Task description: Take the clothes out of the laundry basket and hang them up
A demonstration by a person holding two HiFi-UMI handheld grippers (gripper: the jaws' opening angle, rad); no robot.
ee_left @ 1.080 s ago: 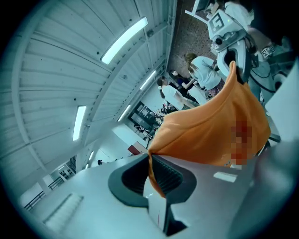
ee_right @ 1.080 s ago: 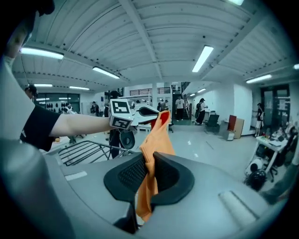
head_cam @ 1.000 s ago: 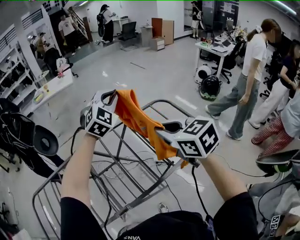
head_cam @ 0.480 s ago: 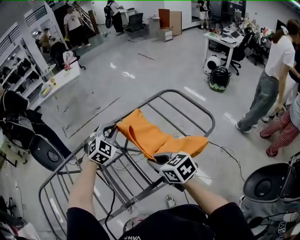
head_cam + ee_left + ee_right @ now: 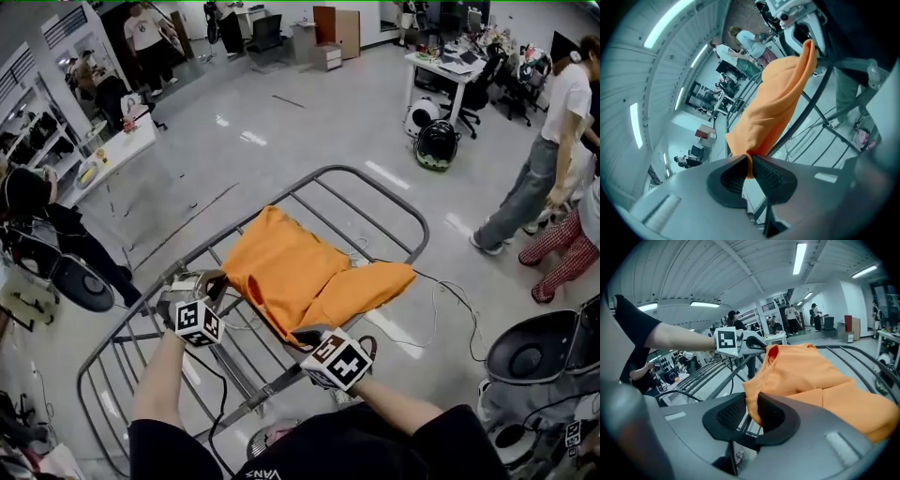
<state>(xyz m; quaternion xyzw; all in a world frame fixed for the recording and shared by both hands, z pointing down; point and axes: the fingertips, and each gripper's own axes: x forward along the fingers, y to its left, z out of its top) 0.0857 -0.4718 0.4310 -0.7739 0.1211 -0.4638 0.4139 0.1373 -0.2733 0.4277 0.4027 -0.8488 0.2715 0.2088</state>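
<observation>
The orange garment [image 5: 302, 279] lies draped across the top bars of the grey metal drying rack [image 5: 417, 217], and both grippers have a near corner of it. The left gripper [image 5: 215, 278] sits at the rack's near left side. In the left gripper view its fingers [image 5: 765, 174] are clenched on a thin pinch of the cloth's edge, and the fabric rises from their tips up over a rack bar. The right gripper [image 5: 306, 336] is at the rack's near middle, just beside the central beam. In the right gripper view a folded corner of the garment sits between its fingers [image 5: 771, 416]. These fingers have just been opening a little, yet the fold fills the gap at their tips and touches both pads. The rest of the cloth runs away from them across the rack toward the left gripper.

From the head view the garment spreads from the two held corners toward the rack's far rim. One lobe reaches toward the rack's right rim and hangs slightly over a bar there. It is a plain, bright orange piece with a fine ribbed knit, doubled over itself so that a long fold runs diagonally across it. A small darker, reddish opening shows at the edge near the left gripper. Through the bars the pale, glossy floor [image 5: 281, 122] and loose cables are visible beneath the rack.
</observation>
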